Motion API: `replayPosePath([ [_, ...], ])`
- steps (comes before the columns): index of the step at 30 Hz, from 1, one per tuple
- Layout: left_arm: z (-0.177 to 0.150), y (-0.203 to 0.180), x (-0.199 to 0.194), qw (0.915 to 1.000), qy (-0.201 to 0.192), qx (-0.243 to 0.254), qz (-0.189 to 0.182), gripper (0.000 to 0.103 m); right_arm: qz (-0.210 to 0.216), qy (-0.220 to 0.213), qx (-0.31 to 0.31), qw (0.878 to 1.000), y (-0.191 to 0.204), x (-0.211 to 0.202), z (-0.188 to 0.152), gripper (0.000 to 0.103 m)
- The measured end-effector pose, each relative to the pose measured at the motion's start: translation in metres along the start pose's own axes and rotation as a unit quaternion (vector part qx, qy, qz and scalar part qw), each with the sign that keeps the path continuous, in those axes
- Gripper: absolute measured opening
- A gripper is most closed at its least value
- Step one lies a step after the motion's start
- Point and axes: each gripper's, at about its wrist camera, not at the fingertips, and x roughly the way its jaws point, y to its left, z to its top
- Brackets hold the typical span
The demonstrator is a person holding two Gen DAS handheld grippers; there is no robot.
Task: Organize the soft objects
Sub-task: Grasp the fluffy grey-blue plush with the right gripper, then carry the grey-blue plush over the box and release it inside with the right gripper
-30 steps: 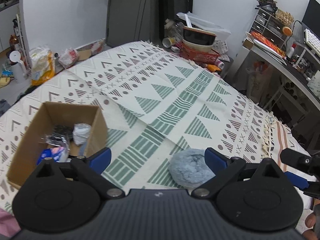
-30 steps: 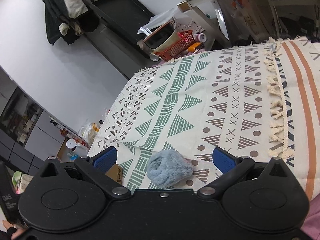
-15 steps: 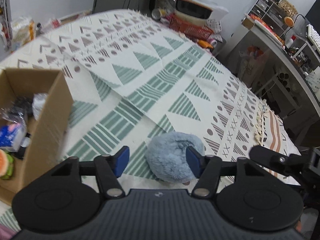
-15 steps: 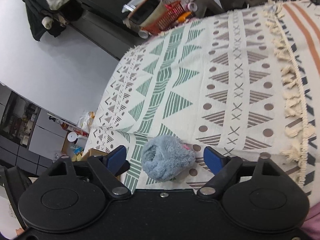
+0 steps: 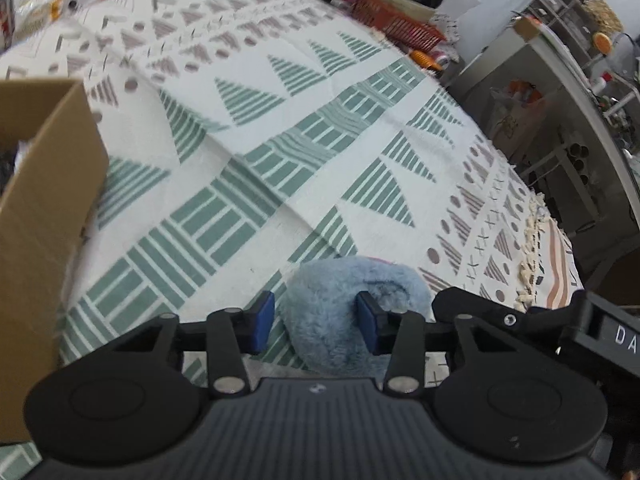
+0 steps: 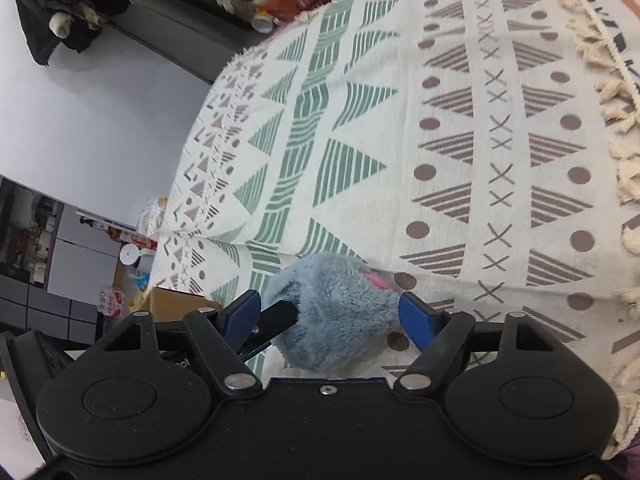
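Plush toy sits between both your narrowing grippers, closing around it; box waits at nine o'clock to receive it.

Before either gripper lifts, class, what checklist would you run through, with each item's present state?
1. Fluffy blue toy between the left gripper pads: ok, jaws closing.
2. Left pads pressing on it: cannot tell.
3. Toy between the right gripper pads: ok, jaws closing.
4. Grippers clear of each other: not ok, they crowd the toy.
5. Cardboard box open at the top: ok.
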Motion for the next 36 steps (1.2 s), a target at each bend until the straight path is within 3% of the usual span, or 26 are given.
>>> replayPosePath([
  [4, -0.001, 0.003, 0.007, 0.9998, 0.004, -0.013, -0.012, 0.04, -0.01, 0.013, 0.015, 1.0, -0.007, 0.011, 0.0, 0.066],
  [7, 0.0, 0.002, 0.009, 0.9994, 0.009, -0.021, -0.025, 0.028, -0.018, 0.019, 0.021, 0.999, -0.011, 0.018, 0.001, 0.063],
  [10, 0.003, -0.001, 0.007, 0.9996, 0.009, -0.018, -0.02, 0.024, -0.023, 0.029, 0.02, 0.999, -0.011, 0.026, 0.0, 0.056],
  [17, 0.007, -0.004, -0.019, 0.9997, -0.015, 0.0, -0.019, 0.022, 0.002, 0.012, -0.02, 1.0, 0.004, 0.016, -0.003, 0.037],
  [27, 0.006, 0.002, -0.07, 0.9979, -0.061, 0.002, -0.022, 0.022, 0.057, -0.018, -0.064, 0.996, 0.031, -0.01, -0.012, 0.035],
  [36, -0.005, 0.021, -0.109, 0.9962, -0.087, -0.003, -0.006, 0.022, 0.082, -0.019, -0.097, 0.992, 0.06, -0.014, -0.036, 0.035],
])
